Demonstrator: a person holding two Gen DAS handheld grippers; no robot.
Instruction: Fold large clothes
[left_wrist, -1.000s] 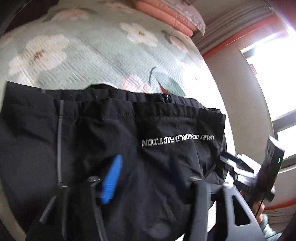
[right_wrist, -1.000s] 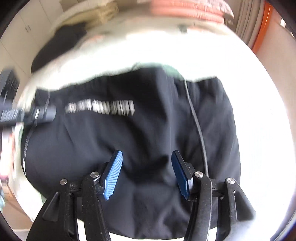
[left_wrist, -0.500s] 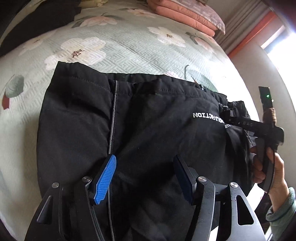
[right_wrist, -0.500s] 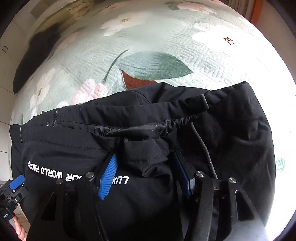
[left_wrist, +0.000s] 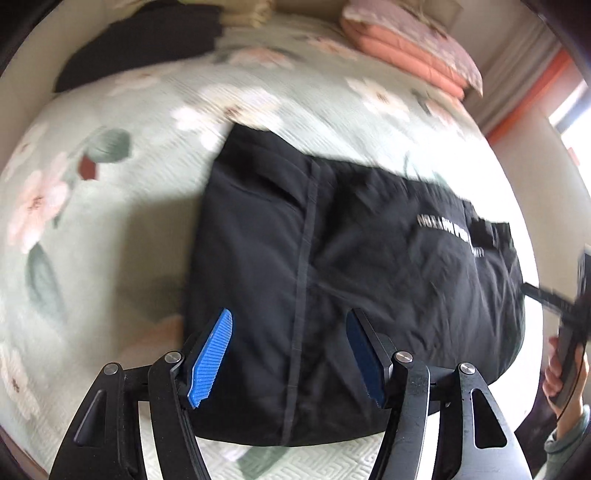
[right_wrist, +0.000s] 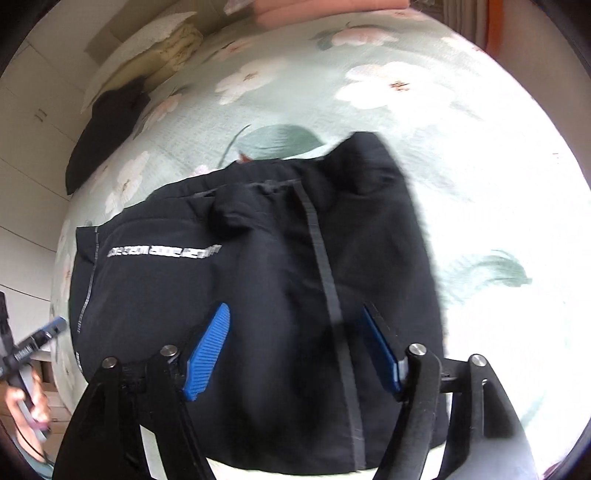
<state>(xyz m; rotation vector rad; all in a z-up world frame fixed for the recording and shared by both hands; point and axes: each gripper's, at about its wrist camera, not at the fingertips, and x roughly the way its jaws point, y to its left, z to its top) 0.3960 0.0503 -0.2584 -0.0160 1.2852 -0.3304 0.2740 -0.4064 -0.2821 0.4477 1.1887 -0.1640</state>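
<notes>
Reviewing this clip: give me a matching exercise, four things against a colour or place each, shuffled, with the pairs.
Things
1. folded garment
2. bedspread
3. folded blankets
4. left gripper

Descriptions
A. pink, stacked at the far end of the bed
B. pale green with flowers
C. open, blue pads, over the near edge of the garment
D. black with white lettering

Pairs: 1-D, 2-B, 3-A, 4-C

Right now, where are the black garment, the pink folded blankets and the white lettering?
Black garment (left_wrist: 258, 258): left wrist view, on its flat panel left of the seam.
Pink folded blankets (left_wrist: 410, 55): left wrist view, middle of the stack.
White lettering (right_wrist: 162, 252): right wrist view, middle of the printed line.
</notes>
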